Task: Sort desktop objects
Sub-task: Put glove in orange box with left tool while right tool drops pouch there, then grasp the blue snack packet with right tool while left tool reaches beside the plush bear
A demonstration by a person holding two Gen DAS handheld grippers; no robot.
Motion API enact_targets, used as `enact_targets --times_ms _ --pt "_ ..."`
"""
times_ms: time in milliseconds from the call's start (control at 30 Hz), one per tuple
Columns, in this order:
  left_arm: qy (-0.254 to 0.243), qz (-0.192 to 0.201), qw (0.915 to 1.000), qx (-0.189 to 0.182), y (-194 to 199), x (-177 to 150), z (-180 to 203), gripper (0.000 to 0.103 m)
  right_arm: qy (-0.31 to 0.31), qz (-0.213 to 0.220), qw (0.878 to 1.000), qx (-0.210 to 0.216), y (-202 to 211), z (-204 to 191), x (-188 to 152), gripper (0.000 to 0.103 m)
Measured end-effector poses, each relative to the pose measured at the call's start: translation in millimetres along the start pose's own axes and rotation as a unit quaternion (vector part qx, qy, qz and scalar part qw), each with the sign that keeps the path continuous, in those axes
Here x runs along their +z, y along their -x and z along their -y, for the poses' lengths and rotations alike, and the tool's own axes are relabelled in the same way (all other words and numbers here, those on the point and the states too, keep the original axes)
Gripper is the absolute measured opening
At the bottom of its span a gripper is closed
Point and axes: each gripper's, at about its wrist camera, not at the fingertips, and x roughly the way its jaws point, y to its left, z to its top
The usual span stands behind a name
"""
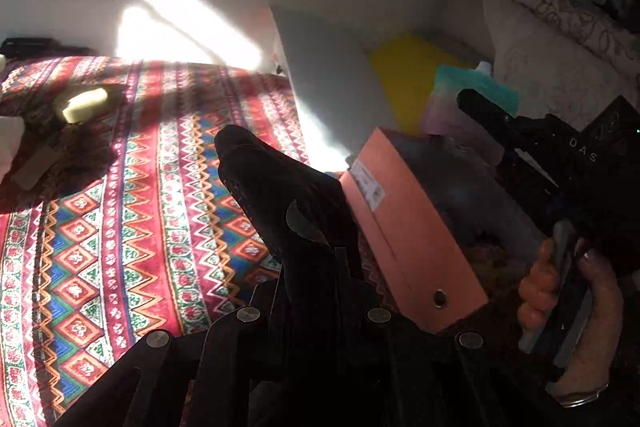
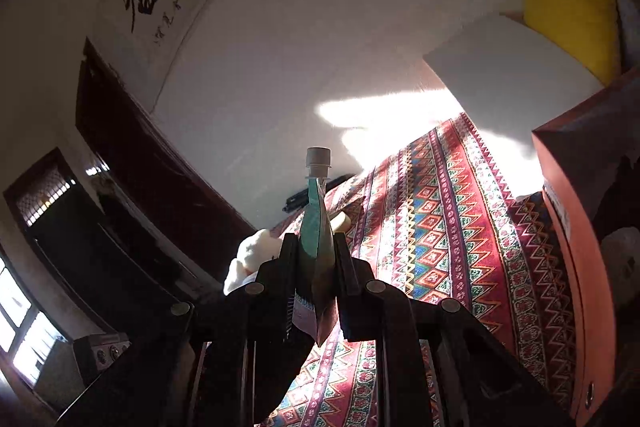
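Pouch (image 2: 318,227) with a grey screw cap sits pinched between the two fingers of the right gripper (image 2: 316,263), held up in the air above the striped cloth (image 2: 440,227). It looks soft and light, like a squeezy bag, so it could bend or slip if held too loosely. The flat middle, where the fingers press now, seems the best place to hold it; the cap end is stiff and small. The right gripper tilts up toward the wall, beside the orange box (image 2: 568,227). The left gripper (image 1: 248,163) points down over the cloth with its fingers together and nothing between them. A hand (image 1: 568,307) holds the right gripper's handle over the box.
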Motion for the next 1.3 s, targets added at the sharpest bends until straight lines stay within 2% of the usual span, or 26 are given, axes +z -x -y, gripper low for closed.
enact_targets --times_ms 200,233,333,433,500,533,567,600,633,667,700,733,767,833,1000,1100,1200,1300 --pt "-0.071 -0.003 0.9954 -0.064 -48 40 102 0.008 0.005 0.094 0.994 -0.049 87 23 29 0.018" --pt "-0.085 -0.003 0.9938 -0.072 -56 45 119 0.008 0.008 0.112 0.991 -0.07 102 28 33 0.018" --pt "-0.12 -0.004 0.988 -0.097 -84 58 165 0.008 0.019 0.165 0.975 -0.146 144 44 45 0.018" --pt "-0.145 -0.012 0.9825 -0.117 -115 72 205 0.009 0.016 0.195 0.958 -0.211 176 68 54 0.018" --pt "-0.157 -0.016 0.9805 -0.116 -138 81 229 0.014 0.009 0.206 0.948 -0.241 194 85 60 0.018" --pt "-0.166 -0.025 0.9802 -0.106 -151 83 237 0.021 0.008 0.208 0.944 -0.256 203 92 62 0.018" --pt "-0.174 -0.034 0.9796 -0.094 -165 85 246 0.042 0.008 0.208 0.941 -0.266 206 100 65 0.019" --pt "-0.173 -0.034 0.9804 -0.088 -169 85 246 0.056 0.008 0.207 0.939 -0.275 209 108 68 0.02" --pt "-0.172 -0.033 0.9812 -0.081 -172 85 246 0.076 0.01 0.207 0.937 -0.28 211 114 70 0.023" --pt "-0.171 -0.032 0.9819 -0.075 -176 84 246 0.082 0.011 0.211 0.933 -0.293 213 123 71 0.029" --pt "-0.17 -0.031 0.9826 -0.069 -179 84 245 0.083 0.007 0.215 0.927 -0.308 214 127 72 0.042" --pt "-0.168 -0.029 0.9833 -0.062 -182 84 245 0.086 0.001 0.228 0.92 -0.319 218 130 72 0.08" --pt "-0.17 -0.022 0.9838 -0.053 -180 82 241 0.089 -0.006 0.24 0.913 -0.329 221 133 71 0.103" --pt "-0.171 -0.013 0.9845 -0.034 -174 77 230 0.093 -0.006 0.244 0.913 -0.327 219 128 70 0.103" --pt "-0.162 -0.019 0.9866 0.002 -154 63 188 0.093 -0.007 0.254 0.913 -0.32 214 117 68 0.103" --pt "-0.152 -0.012 0.9876 0.038 -133 51 150 0.094 -0.007 0.26 0.912 -0.316 211 111 66 0.103" --pt "-0.139 -0.014 0.9861 0.09 -115 36 96 0.096 -0.008 0.266 0.912 -0.312 208 104 65 0.103" --pt "-0.12 -0.024 0.982 0.144 -99 18 36 0.096 0.011 0.24 0.928 -0.284 180 85 62 0.103"
